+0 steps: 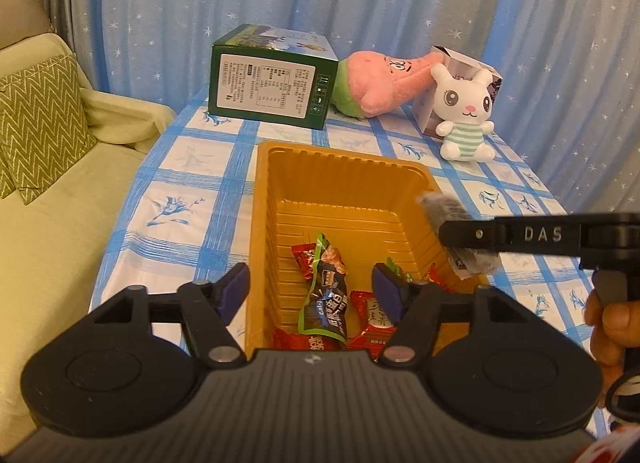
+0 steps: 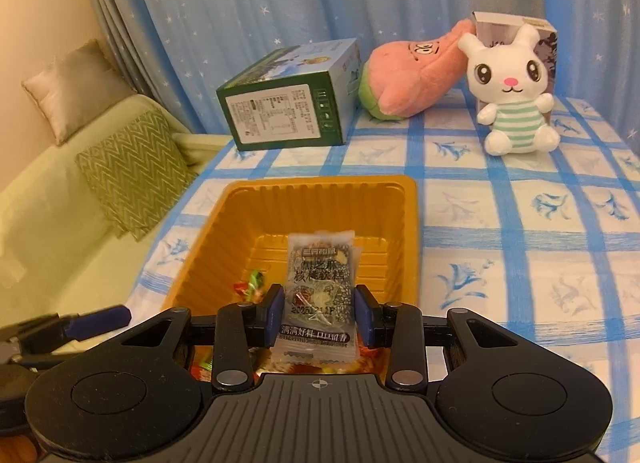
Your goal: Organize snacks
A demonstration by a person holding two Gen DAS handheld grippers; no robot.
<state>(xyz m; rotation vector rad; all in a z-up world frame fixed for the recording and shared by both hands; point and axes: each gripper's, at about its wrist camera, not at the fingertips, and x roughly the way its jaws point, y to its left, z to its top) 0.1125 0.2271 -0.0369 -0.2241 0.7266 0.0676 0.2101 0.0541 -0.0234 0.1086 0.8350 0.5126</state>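
Note:
An orange plastic tray stands on the blue checked tablecloth; it also shows in the right wrist view. Inside lie a dark snack pouch and several red wrapped candies. My left gripper is open and empty, its jaws astride the tray's near left wall. My right gripper is shut on a clear sesame-cake packet and holds it above the tray's right side. The packet and the right gripper show in the left wrist view.
A green carton, a pink plush carrot, a white plush rabbit and a small box stand at the table's far edge. A green sofa with a zigzag cushion lies left of the table.

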